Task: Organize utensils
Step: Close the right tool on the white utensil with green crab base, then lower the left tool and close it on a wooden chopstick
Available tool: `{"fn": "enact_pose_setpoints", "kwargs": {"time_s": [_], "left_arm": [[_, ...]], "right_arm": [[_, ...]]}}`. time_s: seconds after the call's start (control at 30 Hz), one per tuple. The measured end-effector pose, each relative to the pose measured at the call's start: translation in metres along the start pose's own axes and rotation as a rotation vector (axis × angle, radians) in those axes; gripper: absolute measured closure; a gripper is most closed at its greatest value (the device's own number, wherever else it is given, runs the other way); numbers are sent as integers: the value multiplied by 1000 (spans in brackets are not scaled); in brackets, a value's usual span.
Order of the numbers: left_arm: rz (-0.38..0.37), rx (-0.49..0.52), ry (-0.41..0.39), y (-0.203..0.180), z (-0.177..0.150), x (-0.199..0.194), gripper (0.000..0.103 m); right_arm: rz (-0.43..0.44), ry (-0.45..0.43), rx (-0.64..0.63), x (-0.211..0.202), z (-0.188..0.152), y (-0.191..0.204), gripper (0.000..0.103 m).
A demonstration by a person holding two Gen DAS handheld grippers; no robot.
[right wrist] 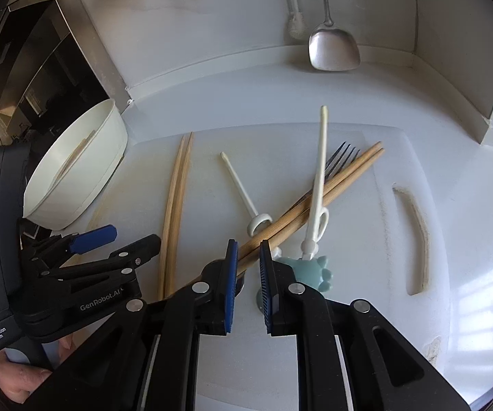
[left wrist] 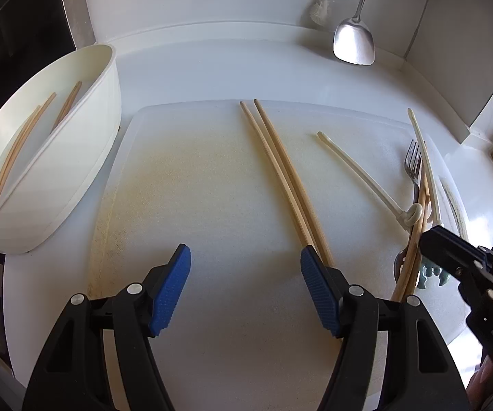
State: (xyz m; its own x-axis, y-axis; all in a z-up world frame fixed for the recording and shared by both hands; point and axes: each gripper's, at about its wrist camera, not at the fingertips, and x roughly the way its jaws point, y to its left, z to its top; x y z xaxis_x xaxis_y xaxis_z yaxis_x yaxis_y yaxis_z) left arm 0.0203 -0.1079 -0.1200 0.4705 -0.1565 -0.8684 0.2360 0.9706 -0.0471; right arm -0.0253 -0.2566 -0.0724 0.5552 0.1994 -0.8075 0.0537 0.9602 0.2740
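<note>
A pair of wooden chopsticks point(left wrist: 280, 171) lies on the white cutting board point(left wrist: 191, 178); it also shows in the right wrist view point(right wrist: 176, 205). My left gripper point(left wrist: 245, 262) is open just left of their near ends and holds nothing. My right gripper point(right wrist: 248, 251) is shut on a second pair of wooden chopsticks point(right wrist: 318, 195), which lies slanted across a fork point(right wrist: 344, 152). White training chopsticks point(right wrist: 318, 185) with a teal paw end point(right wrist: 313, 270) lie over them. The white oval holder point(left wrist: 58, 157) at the left holds several chopsticks.
A metal spatula point(left wrist: 353, 42) and a white brush point(left wrist: 320, 10) hang on the back wall. A dark appliance point(right wrist: 34, 65) stands at the far left. The cutting board has a handle slot point(right wrist: 414, 236) on its right side.
</note>
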Motion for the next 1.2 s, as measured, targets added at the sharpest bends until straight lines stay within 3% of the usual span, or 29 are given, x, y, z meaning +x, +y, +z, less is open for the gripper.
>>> {"fn": "enact_pose_setpoints", "kwargs": {"time_s": [0.13,0.3,0.7,0.83,0.97,1.03,1.2], "left_arm": [[-2,-2,-2,1,0,0,38],[1,1,-4,2,0,0,38],[2,4,-7,0,0,0,38],[-28,-19,-3,1,5,0,39],[-50,-24,5,-2,12,2,48],[-88,-53,13,0,14,1,48],[-90,-50,0,-5,14,-2,46]], "right_arm": [[-58,-20,52,-7,2,-17,89],[-65,2,113,-5,4,-32,77],[-122,78,83,18,9,-27,77],[-119,85,67,20,10,-24,83],[-120,84,58,21,10,-22,85],[-108,81,73,21,10,-24,85],[-105,78,75,21,9,-25,85]]}}
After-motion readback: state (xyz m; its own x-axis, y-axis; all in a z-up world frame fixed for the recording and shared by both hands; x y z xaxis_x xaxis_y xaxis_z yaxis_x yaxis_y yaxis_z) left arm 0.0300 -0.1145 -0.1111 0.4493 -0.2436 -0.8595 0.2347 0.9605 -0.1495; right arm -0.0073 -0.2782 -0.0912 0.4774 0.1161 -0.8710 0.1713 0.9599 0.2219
